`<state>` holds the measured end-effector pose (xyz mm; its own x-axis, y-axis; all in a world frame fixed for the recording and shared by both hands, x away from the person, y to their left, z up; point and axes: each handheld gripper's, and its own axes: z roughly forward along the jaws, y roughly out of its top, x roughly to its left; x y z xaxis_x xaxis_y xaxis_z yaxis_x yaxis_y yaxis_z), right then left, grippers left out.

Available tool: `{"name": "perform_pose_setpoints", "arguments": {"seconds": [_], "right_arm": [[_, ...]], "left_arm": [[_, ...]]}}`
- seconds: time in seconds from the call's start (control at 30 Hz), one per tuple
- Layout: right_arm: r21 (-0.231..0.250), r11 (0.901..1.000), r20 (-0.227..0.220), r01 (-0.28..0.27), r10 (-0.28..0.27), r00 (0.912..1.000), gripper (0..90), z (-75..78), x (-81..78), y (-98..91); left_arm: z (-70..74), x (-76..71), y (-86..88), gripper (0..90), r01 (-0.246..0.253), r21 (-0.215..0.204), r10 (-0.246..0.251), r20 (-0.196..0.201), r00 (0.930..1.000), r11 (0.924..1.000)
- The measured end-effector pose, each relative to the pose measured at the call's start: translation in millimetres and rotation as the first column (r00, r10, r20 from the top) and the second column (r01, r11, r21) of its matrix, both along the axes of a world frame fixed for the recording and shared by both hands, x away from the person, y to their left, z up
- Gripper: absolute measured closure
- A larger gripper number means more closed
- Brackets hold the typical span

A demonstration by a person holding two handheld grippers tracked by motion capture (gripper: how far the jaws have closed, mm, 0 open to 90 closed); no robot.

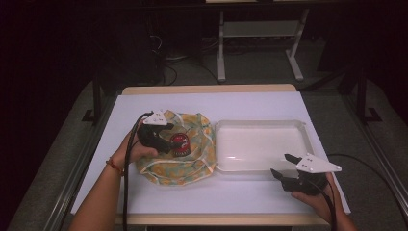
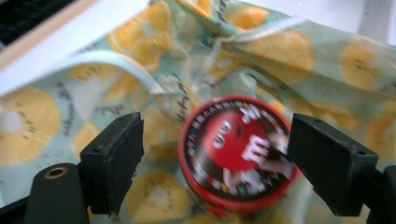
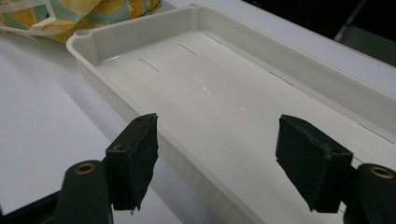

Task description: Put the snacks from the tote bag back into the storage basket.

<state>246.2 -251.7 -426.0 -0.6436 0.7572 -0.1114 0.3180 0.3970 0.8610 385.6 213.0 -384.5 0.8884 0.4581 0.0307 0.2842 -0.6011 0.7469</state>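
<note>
The round red candy tin [image 2: 238, 151] is lying on the lemon-print cloth bag [image 1: 192, 163], between your left gripper [image 2: 215, 163]'s wide-spread jaws. It's probably light, stiff and slick-sided, so you're best gripping across its rim. Your right gripper [image 1: 283, 168] is hovering, jaws apart, at the white tray [image 1: 293, 126]'s near edge.

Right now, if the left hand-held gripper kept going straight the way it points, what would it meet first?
Most likely the red round tin lying on the lemon-print cloth. The left hand-held gripper is open with the tin between its jaws; blur leaves the gap unclear.
</note>
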Motion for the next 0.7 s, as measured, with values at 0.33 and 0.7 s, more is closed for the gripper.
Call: {"name": "perform_pose_setpoints", "arguments": {"seconds": [0.33,0.7], "right_arm": [[-0.009,0.9999,-0.002,-0.005,0.005,1.0,29.1,-0.7,0.8,1.1],[-0.002,1.0,0.001,-0.004,0.004,1.0,29.1,0.1,0.3,1.0]], "left_arm": [[-7.6,-3.4,-7.2,16.0,0.071,0.04,-0.07,-0.038,0.9968,0.9967],[-22.8,2.1,-16.0,16.5,0.045,0.132,-0.038,-0.057,0.9977,0.9903]]}}
